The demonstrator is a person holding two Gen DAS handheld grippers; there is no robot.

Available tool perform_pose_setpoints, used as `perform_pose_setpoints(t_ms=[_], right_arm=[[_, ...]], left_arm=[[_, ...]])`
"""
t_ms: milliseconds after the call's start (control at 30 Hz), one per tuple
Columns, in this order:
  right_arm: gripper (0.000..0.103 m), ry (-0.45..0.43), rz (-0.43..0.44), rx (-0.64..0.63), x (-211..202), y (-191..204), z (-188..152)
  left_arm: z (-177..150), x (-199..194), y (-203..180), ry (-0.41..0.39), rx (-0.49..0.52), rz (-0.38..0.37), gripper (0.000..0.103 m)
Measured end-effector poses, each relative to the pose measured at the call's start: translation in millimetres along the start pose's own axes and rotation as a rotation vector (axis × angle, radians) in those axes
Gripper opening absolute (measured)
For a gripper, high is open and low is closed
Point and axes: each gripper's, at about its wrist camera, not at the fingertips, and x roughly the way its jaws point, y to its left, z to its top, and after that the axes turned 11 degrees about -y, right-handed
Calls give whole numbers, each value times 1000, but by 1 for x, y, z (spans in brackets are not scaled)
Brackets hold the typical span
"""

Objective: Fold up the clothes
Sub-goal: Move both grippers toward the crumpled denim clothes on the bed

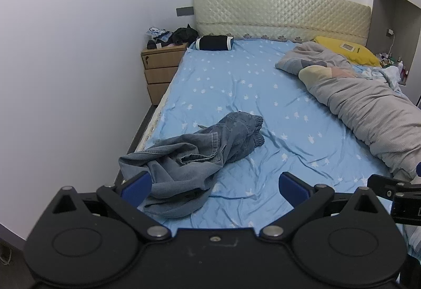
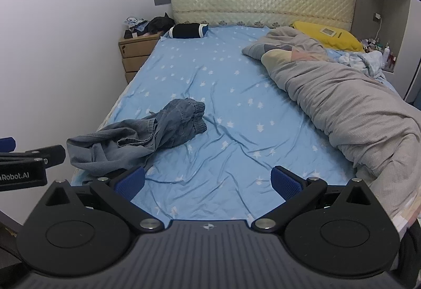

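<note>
Crumpled grey jeans (image 1: 194, 160) lie in a heap near the left edge of the bed's blue sheet (image 1: 263, 94), cuffs toward the headboard (image 1: 279, 15). The left gripper (image 1: 214, 185) hangs just above their near end, jaws wide apart and empty. The right gripper (image 2: 208, 181) hovers beside it over bare sheet, likewise spread. A grey duvet (image 2: 342, 110) is bunched along the right.

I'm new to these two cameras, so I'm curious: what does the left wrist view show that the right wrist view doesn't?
Only the left view shows the left tool open, its left finger at the crumpled jeans. Only the right view shows the right tool open over bare blue sheet. Both share the grey duvet, yellow pillow and headboard.
</note>
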Motion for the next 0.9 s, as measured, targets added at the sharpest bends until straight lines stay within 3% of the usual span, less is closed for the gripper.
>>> perform_pose_setpoints(t_ms=[900], right_arm=[[103,13,0,-18,14,-8,1]], left_arm=[[5,19,-4,18,-18,4,103]])
